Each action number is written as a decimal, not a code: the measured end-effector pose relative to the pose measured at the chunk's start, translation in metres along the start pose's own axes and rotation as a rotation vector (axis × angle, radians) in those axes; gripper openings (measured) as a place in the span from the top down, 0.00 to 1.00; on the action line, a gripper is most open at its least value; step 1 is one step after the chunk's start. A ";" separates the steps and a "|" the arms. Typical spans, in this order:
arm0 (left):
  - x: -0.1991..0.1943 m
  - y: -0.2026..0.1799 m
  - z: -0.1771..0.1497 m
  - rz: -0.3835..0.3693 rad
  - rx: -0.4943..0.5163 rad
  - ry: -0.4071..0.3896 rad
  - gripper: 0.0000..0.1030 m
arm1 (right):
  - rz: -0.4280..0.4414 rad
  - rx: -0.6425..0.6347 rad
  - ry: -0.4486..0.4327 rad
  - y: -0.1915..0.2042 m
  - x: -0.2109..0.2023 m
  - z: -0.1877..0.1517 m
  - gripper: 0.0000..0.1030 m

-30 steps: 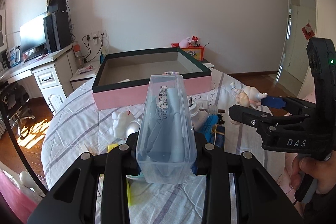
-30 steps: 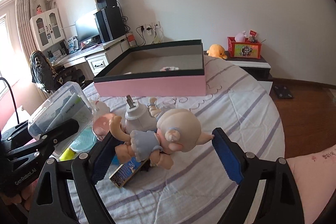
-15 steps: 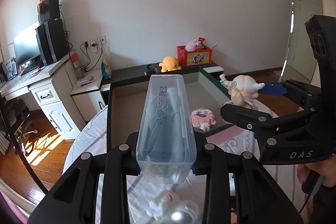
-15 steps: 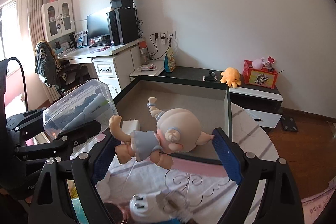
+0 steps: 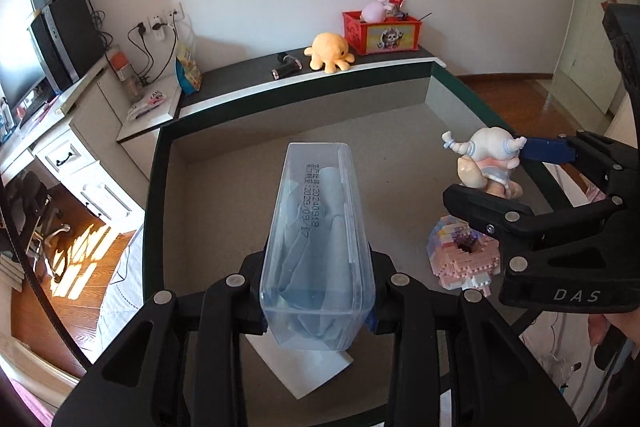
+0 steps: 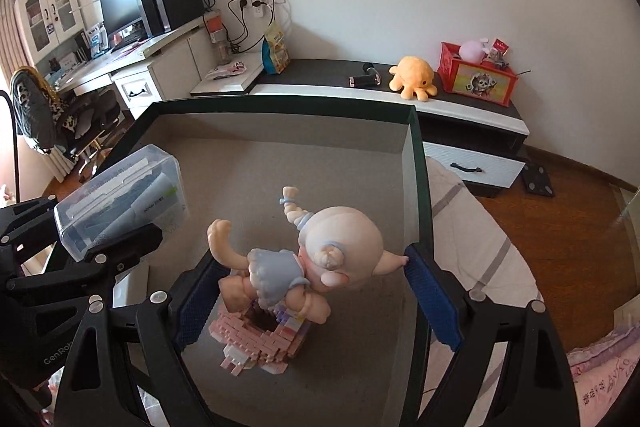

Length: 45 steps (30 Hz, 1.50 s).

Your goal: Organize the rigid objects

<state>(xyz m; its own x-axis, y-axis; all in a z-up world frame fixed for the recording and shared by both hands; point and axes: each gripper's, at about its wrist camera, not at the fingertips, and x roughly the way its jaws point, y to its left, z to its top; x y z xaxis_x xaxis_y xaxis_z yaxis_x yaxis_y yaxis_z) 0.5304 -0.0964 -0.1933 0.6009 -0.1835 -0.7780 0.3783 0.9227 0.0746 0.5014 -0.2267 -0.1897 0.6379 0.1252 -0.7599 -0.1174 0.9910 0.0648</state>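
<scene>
Item, nearest: left gripper (image 5: pixel 318 311), jaws clamped on the rear end of a clear plastic case (image 5: pixel 318 239) holding pale blue pieces; the case's long axis runs straight forward along the fingers, its free end projecting out over the box floor. Item, alongside to the right: right gripper (image 6: pixel 310 287), jaws set wide and clamped on a doll figurine (image 6: pixel 308 259), gripped across its length, legs toward the left pad, ear tip against the blue right pad (image 6: pixel 430 301); the doll lies sideways between the fingers, its long axis crosswise to them. Item, directly beneath the doll: pink brick model (image 6: pixel 262 339), resting on the floor of the box; whether doll and bricks touch cannot be told. Item, below the case: white card (image 5: pixel 304 367) lying flat on the floor. Item, surrounding: large open box (image 6: pixel 416 163), dark green rim, grey floor; both held things hang inside its outline. Judgement: bare floor lies ahead and left of the bricks; the case has clear floor below, the doll needs shifting off the bricks first.
</scene>
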 end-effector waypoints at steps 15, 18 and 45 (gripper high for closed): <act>-0.132 0.008 -0.049 0.060 -0.111 -0.314 0.00 | 0.012 0.012 -0.248 0.020 -0.122 -0.037 0.00; -0.182 -0.001 -0.078 0.063 -0.119 -0.409 0.00 | -0.005 0.002 -0.338 0.039 -0.167 -0.063 0.00; -0.391 -0.068 -0.255 0.253 -0.192 -0.720 0.00 | -0.155 0.005 -0.680 0.112 -0.383 -0.231 0.00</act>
<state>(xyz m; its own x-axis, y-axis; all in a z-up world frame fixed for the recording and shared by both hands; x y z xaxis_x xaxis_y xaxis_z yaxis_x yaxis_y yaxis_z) 0.0905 -0.0009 -0.0535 0.9857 -0.0740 -0.1512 0.0802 0.9962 0.0350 0.0683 -0.1750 -0.0412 0.9823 -0.0175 -0.1866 0.0163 0.9998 -0.0079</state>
